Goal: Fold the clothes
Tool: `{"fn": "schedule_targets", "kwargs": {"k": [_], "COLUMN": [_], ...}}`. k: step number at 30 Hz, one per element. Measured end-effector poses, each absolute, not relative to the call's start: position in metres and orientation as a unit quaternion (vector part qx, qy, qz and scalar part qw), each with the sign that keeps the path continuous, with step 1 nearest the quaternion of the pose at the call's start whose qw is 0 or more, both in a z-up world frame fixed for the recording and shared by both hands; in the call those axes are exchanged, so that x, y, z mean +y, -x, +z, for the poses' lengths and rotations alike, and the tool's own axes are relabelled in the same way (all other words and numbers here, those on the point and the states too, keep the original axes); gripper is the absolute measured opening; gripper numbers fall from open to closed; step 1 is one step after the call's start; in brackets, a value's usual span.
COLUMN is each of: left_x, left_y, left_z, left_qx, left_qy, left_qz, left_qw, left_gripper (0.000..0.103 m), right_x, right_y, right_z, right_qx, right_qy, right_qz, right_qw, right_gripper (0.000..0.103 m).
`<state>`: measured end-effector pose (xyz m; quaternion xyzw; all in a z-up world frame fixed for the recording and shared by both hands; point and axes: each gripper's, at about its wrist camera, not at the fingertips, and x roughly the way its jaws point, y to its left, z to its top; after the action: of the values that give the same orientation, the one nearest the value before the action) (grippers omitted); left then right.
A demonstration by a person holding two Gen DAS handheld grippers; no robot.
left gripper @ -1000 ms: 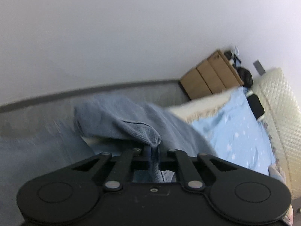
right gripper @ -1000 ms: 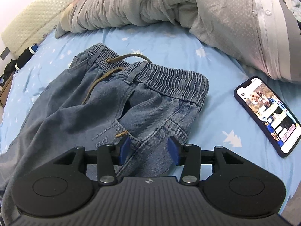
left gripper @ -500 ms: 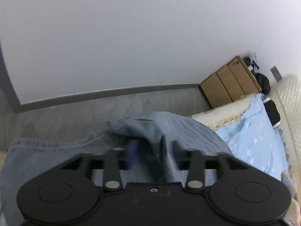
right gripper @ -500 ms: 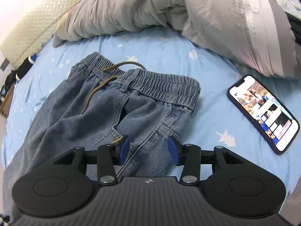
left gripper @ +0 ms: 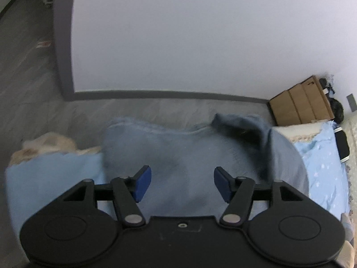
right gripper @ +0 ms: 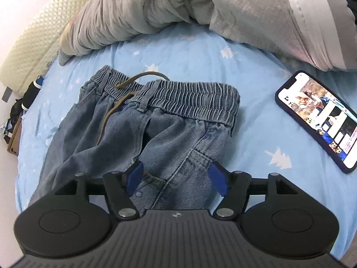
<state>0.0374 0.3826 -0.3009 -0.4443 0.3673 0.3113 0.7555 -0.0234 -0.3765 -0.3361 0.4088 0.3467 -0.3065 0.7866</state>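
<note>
Blue denim jeans (right gripper: 169, 129) with an elastic waistband and a brown drawstring lie on the light-blue bed sheet (right gripper: 191, 51). In the left wrist view their leg end (left gripper: 191, 147) drapes over the bed's edge, blurred. My left gripper (left gripper: 182, 183) hovers over that leg end, its jaws opening, blue pads apart and clear of the cloth. My right gripper (right gripper: 176, 177) is above the hip and pocket area, its jaws opening too; denim shows between the pads but they do not press on it.
A phone (right gripper: 321, 120) with a lit screen lies on the sheet at the right. A grey duvet (right gripper: 200, 6) is bunched at the far side. Beyond the bed edge are grey floor (left gripper: 138, 109), a white wall and a cardboard box (left gripper: 301, 102).
My left gripper let go of the jeans leg, opened and swung left along the bed edge; the leg now lies flat. My right gripper's pads spread wider over the hip.
</note>
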Motion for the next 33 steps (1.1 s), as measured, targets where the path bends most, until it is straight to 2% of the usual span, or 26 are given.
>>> {"fn": "schedule_targets", "kwargs": {"k": [7, 10, 11, 12, 16, 20, 28, 31, 33], "left_x": [0.376, 0.374, 0.373, 0.372, 0.375, 0.394, 0.445, 0.46, 0.469], "left_y": [-0.017, -0.015, -0.015, -0.014, -0.008, 0.002, 0.006, -0.004, -0.01], "left_z": [-0.311, -0.315, -0.317, -0.318, -0.314, -0.306, -0.335, -0.346, -0.355], "left_qx": [0.373, 0.375, 0.376, 0.375, 0.376, 0.374, 0.333, 0.351, 0.364], "left_qy": [0.473, 0.477, 0.478, 0.479, 0.504, 0.481, 0.541, 0.537, 0.539], "left_qz": [0.299, 0.284, 0.279, 0.275, 0.257, 0.272, 0.349, 0.355, 0.355], "left_qw": [0.74, 0.742, 0.743, 0.745, 0.734, 0.745, 0.689, 0.68, 0.672], "left_gripper": [0.06, 0.06, 0.06, 0.06, 0.06, 0.062, 0.061, 0.06, 0.06], "right_x": [-0.382, -0.387, -0.387, -0.388, -0.386, -0.388, -0.387, -0.387, -0.388], "right_y": [0.011, 0.003, 0.002, 0.001, 0.003, 0.015, 0.011, 0.006, 0.003], "right_z": [-0.344, -0.348, -0.348, -0.347, -0.34, -0.334, -0.333, -0.332, -0.331], "right_qx": [0.354, 0.349, 0.346, 0.343, 0.341, 0.332, 0.344, 0.35, 0.349], "right_qy": [-0.416, -0.424, -0.426, -0.428, -0.42, -0.436, -0.423, -0.413, -0.407], "right_qz": [-0.33, -0.336, -0.339, -0.342, -0.349, -0.362, -0.372, -0.374, -0.376], "right_qw": [0.77, 0.765, 0.764, 0.763, 0.765, 0.754, 0.751, 0.753, 0.756], "right_gripper": [0.08, 0.079, 0.074, 0.059, 0.014, 0.013, 0.016, 0.02, 0.034]}}
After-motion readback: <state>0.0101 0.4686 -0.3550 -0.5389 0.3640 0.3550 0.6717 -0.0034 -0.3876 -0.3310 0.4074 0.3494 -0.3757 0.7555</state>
